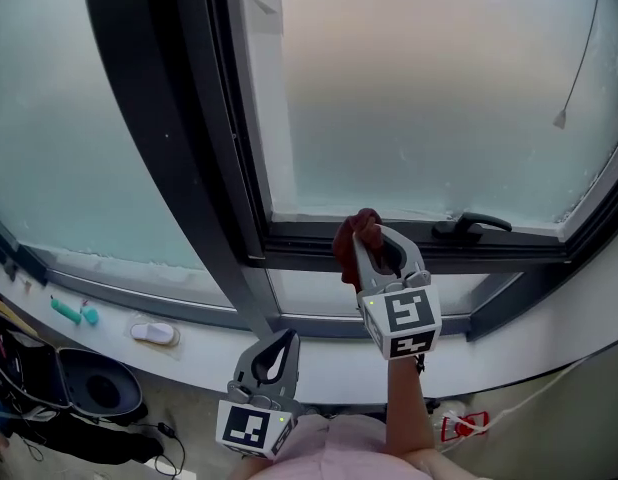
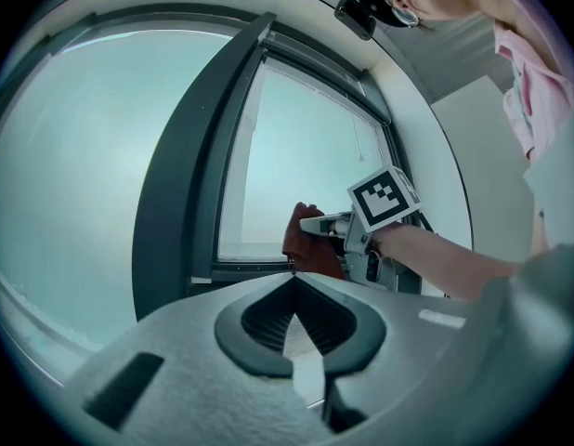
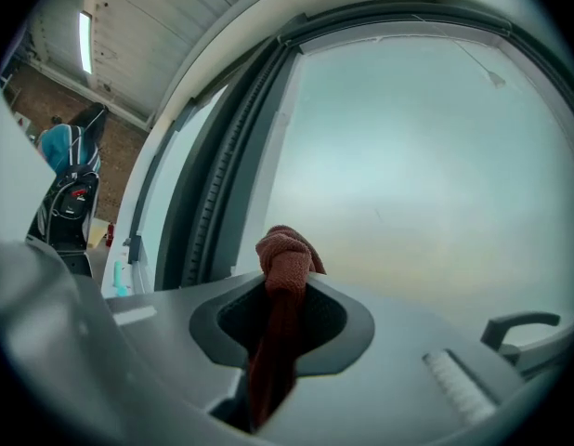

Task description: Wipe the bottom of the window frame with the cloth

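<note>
Right gripper (image 1: 369, 233) clamped on cloth (image 1: 347, 246), wad at bottom window frame (image 1: 309, 236). Left gripper (image 1: 286, 340) closed, empty, held low. Risk: little cloth protrudes, so gripper tips may scrape the frame; sweeping right could snag on handle (image 1: 473, 225).

A white sill (image 1: 204, 356) runs below the dark window frame (image 1: 309, 238). On its left part lie a teal object (image 1: 74, 312) and, near it, a small white oval item (image 1: 153, 333). On the floor (image 1: 184, 408) beneath sits a black bag (image 1: 94, 388).

Industrial-looking room: big dark-framed window (image 1: 429, 98), brick wall (image 3: 22, 96), strip light (image 3: 85, 40) on panelled ceiling (image 3: 176, 26).
</note>
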Motion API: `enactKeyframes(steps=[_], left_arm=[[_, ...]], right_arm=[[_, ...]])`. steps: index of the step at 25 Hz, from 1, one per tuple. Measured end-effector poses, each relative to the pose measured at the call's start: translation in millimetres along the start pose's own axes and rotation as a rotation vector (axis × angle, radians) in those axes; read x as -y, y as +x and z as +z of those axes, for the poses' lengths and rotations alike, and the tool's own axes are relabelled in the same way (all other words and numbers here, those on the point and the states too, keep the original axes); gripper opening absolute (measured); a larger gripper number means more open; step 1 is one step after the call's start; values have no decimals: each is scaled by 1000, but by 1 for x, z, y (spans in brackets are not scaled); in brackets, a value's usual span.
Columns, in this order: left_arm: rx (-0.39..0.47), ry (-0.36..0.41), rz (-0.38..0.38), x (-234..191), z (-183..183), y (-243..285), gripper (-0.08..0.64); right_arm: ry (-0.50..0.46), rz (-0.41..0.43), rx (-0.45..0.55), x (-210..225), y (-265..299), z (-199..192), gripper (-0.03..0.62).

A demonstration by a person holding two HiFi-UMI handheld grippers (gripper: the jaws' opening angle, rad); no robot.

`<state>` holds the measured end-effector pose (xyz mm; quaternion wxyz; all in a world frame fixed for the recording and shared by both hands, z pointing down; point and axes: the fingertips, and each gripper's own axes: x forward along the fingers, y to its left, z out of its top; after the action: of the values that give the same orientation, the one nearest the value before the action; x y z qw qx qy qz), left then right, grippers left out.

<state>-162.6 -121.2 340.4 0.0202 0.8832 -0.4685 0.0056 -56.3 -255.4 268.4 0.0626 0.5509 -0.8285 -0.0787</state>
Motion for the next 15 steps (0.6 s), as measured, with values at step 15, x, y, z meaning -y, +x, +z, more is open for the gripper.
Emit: enactKeyframes(steps=[15], left_arm=[[32,8,134,-46,3,-67,-5]], right_arm=[[36,182,-70,-110,54,-16,63]])
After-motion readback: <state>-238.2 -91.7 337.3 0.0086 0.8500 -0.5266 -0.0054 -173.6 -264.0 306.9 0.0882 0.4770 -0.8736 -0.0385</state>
